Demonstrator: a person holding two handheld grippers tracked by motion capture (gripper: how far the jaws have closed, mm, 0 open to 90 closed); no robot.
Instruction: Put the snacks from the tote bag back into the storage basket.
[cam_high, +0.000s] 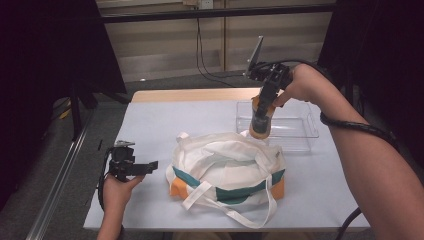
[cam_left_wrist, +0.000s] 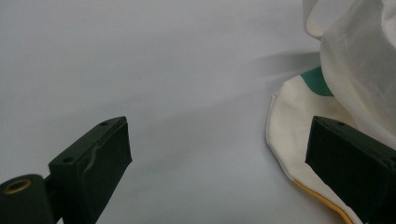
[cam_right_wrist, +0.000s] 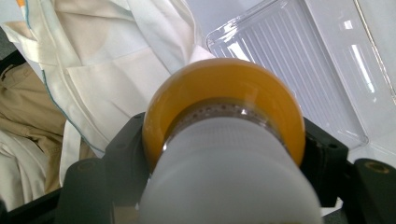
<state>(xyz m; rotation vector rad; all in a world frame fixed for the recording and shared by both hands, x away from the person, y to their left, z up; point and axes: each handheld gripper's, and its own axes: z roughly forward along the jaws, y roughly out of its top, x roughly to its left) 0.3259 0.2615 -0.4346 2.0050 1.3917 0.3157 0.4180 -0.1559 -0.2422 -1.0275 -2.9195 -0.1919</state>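
The orange bottle (cam_right_wrist: 224, 140), white cap end toward the camera in the right gripper view, sits pinched between the jaws of your right gripper (cam_high: 263, 116), pads pressed on its sides. In the high view it hangs bottom down above the cloth bag's (cam_high: 227, 170) far edge, between the bag and the clear plastic tray (cam_high: 300, 131) just behind it. It looks as though the bottle is travelling between tray and bag; which way, the pictures cannot settle.

If it is going into the bag, keep your squeeze steady and bring the bottle over the middle of the bag's mouth, not the rim, because the folded white cloth and loose straps (cam_high: 200, 196) there could catch the base and tip it. Lower it upright, let the base find the bottom, and only then let go.

If it is going to the tray, carry it clear of the bag's rim first, then set it down inside the tray's walls, well off the near lip.

Your left gripper (cam_high: 148, 166) rests on the white table (cam_high: 150, 125) just left of the bag, jaws spread wide with nothing between them, one jaw near the bag's lower seam. You could use it to hold the near rim of the bag open, which should make the mouth a wider target.
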